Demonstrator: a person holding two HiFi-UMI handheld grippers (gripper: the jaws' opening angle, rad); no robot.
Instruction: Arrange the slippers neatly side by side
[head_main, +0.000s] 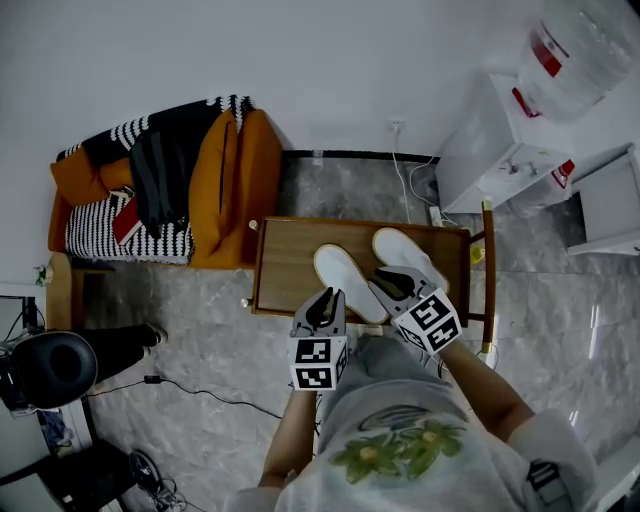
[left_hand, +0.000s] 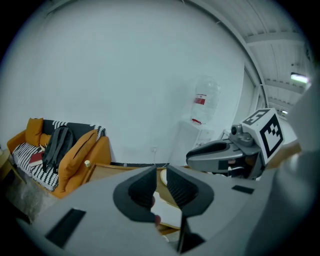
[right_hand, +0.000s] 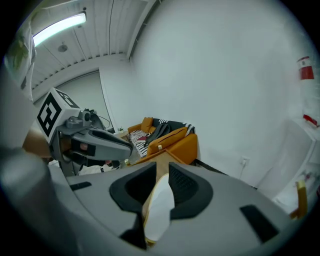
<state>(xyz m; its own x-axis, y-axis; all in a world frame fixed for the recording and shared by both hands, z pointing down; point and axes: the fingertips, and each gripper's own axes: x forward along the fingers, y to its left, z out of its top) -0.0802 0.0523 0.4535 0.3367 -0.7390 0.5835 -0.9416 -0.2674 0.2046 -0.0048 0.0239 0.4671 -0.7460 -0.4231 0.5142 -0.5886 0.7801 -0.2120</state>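
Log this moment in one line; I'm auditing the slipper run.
left gripper open, empty | right gripper open, slipper ahead, not gripped | slippers on table, staggered

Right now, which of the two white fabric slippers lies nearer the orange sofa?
The left white fabric slipper, ahead of the left claw. It lies on the orange sofa's side; the other slipper, partly under the right claw, is beyond it.

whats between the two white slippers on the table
Only a narrow strip of bare wooden table separates the left slipper from the right slipper, seen in the head view; the right gripper overhangs its near end.
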